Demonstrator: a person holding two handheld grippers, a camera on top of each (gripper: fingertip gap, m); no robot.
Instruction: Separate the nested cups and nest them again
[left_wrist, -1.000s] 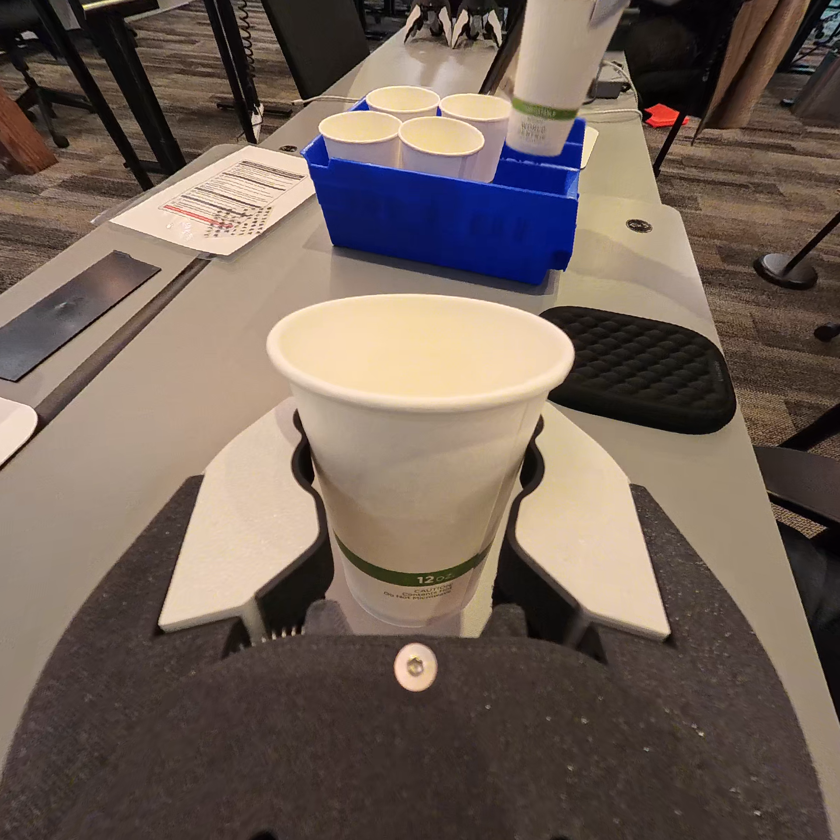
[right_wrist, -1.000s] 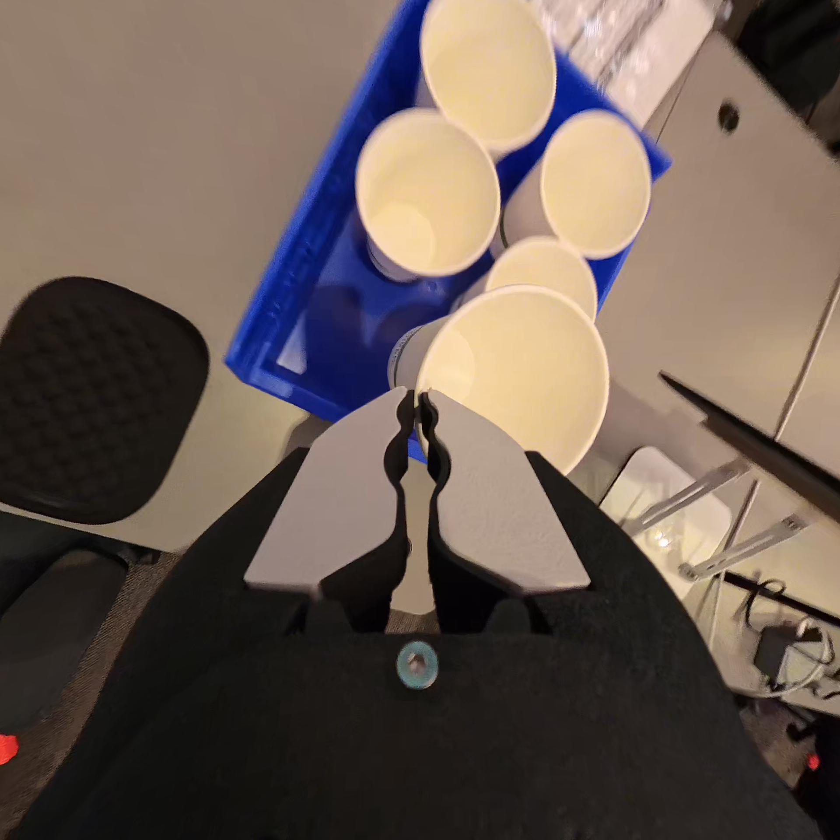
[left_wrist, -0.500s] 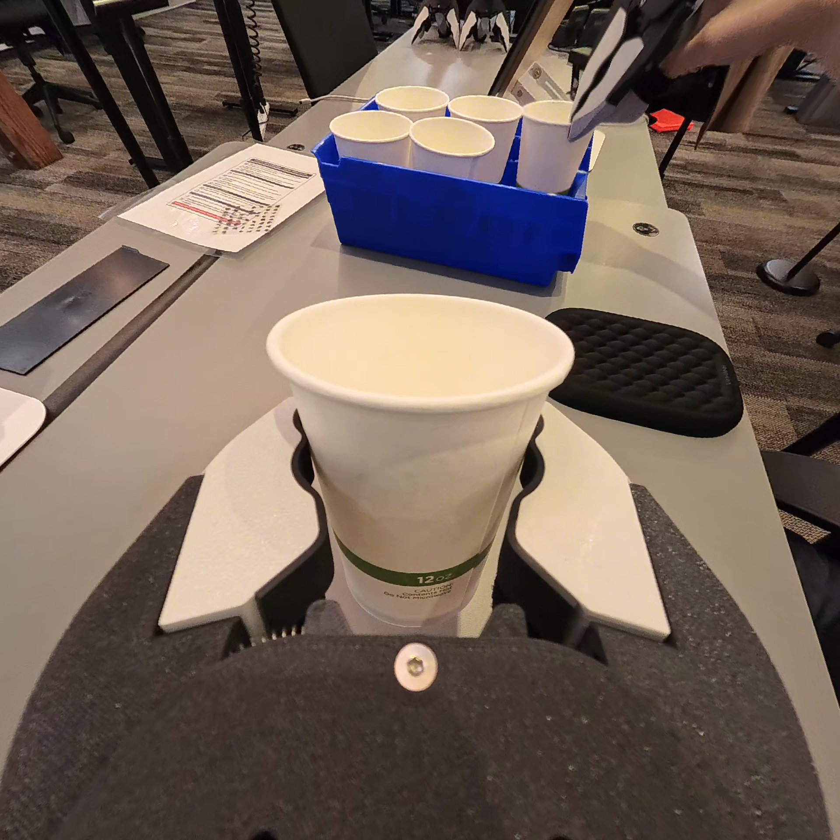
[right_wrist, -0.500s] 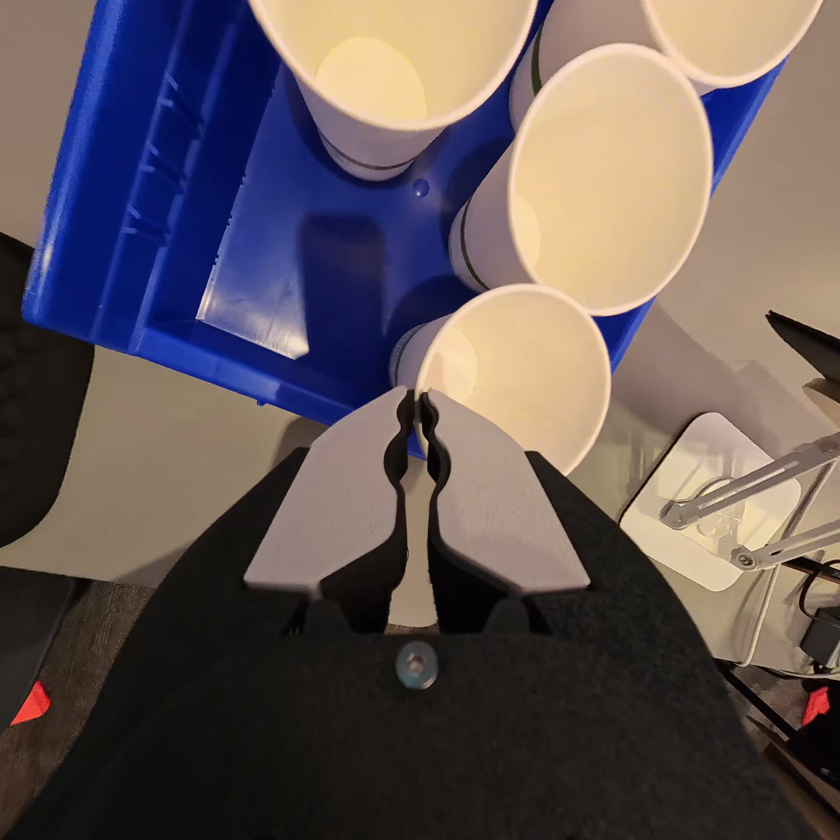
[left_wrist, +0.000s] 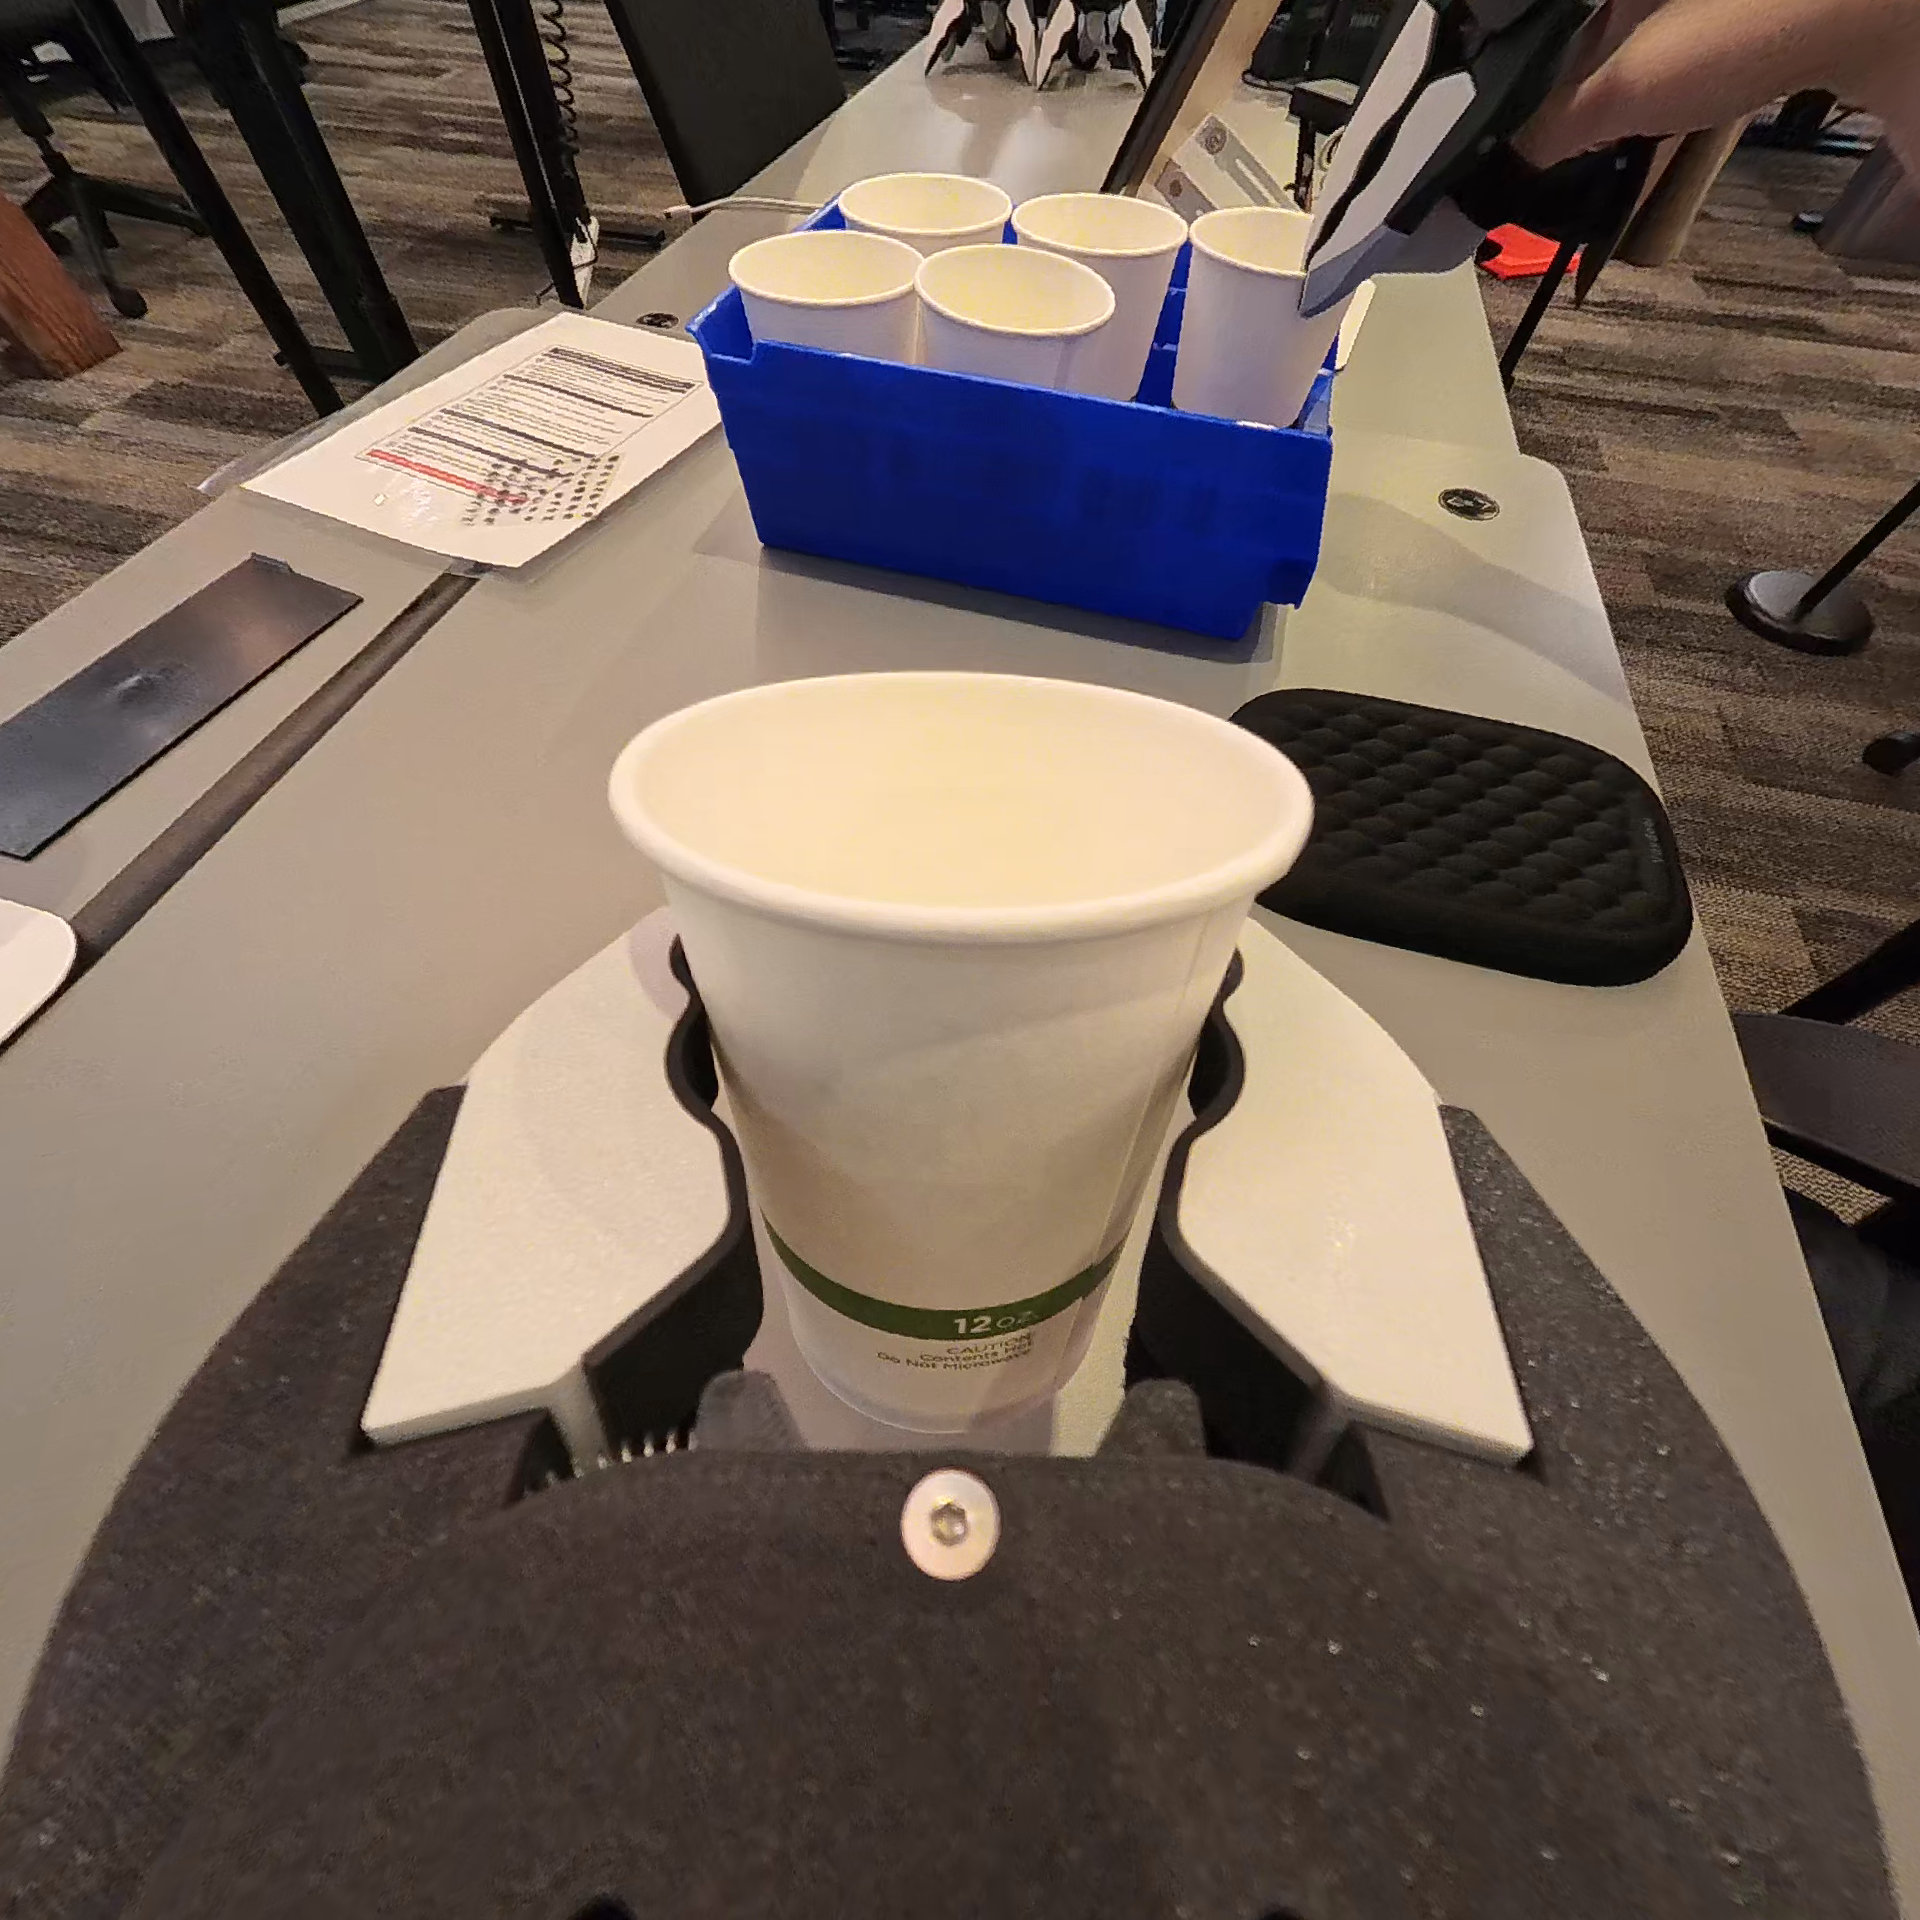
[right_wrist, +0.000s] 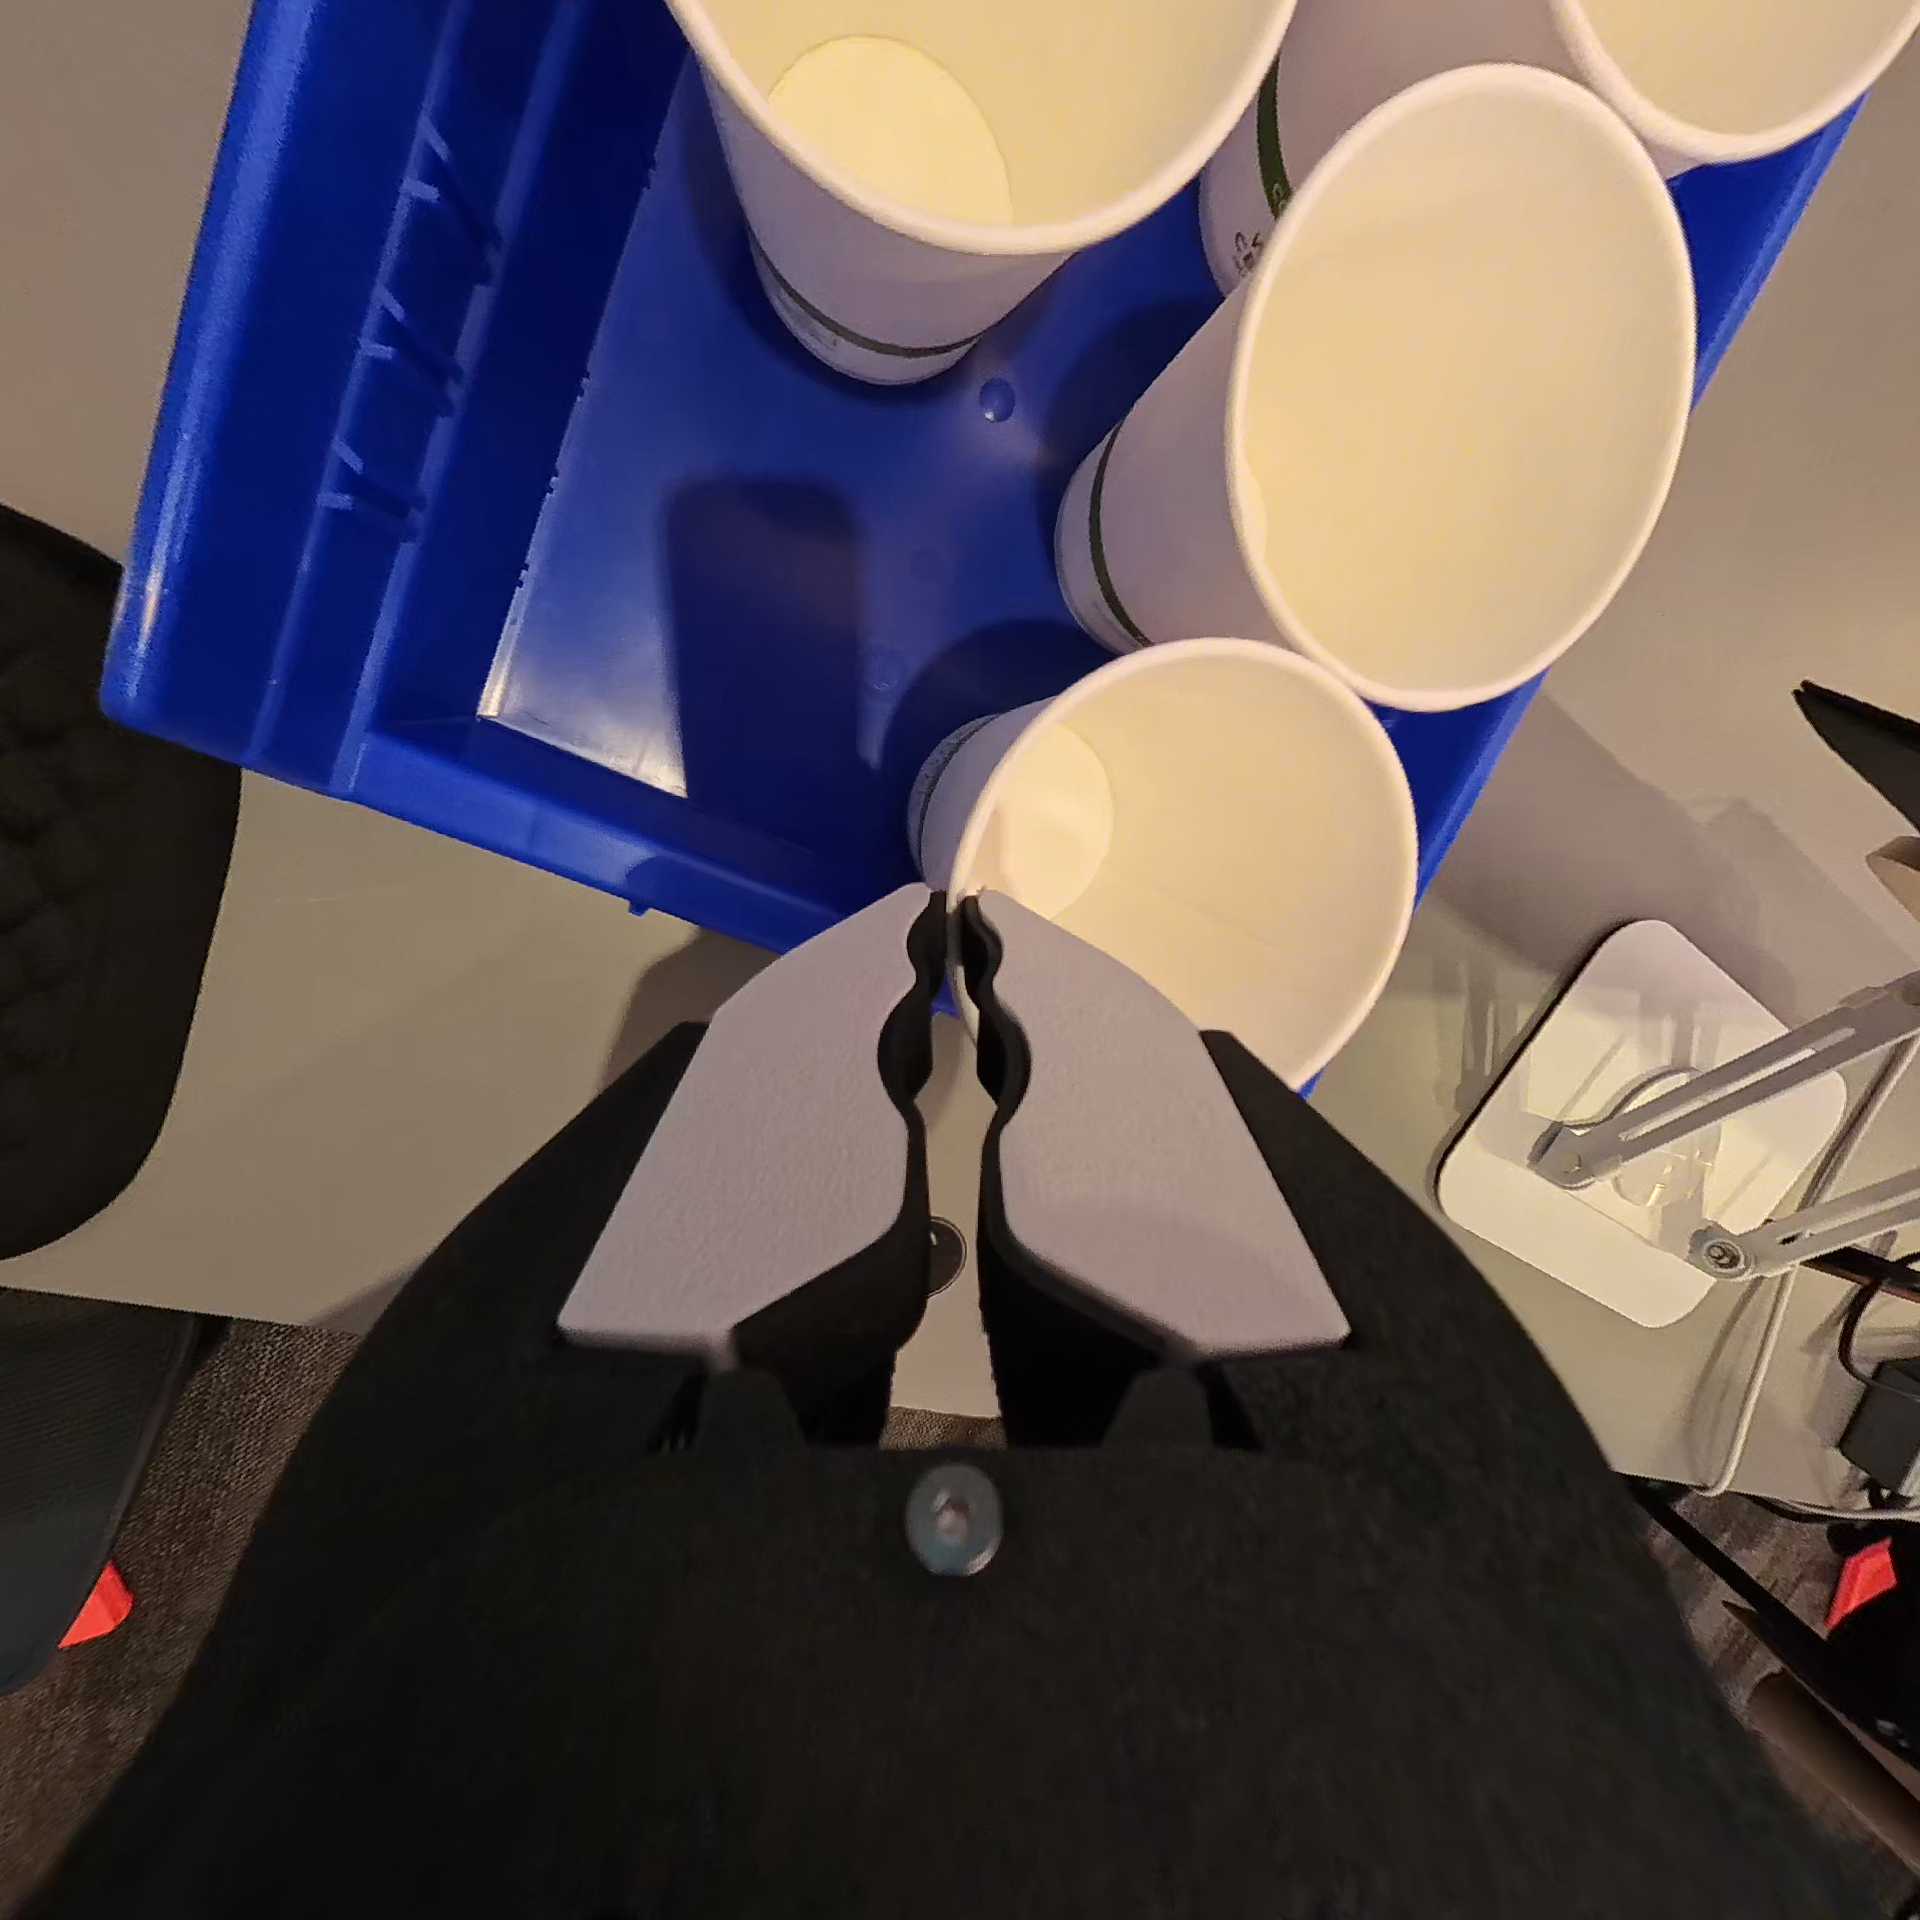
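Cup placement is all but done: a second ago the right gripper (right_wrist: 954, 914) carried its paper cup (right_wrist: 1195, 852) above the blue bin (right_wrist: 343, 582); now that cup stands in the bin's corner nearest the worktop's right edge, beside four others, rim still pinched between nearly closed jaws. The left gripper (left_wrist: 956, 1039) keeps the last paper cup (left_wrist: 956, 935) clamped upright over the worktop (left_wrist: 416, 831). Separation looks nearly complete; letting go seems next.
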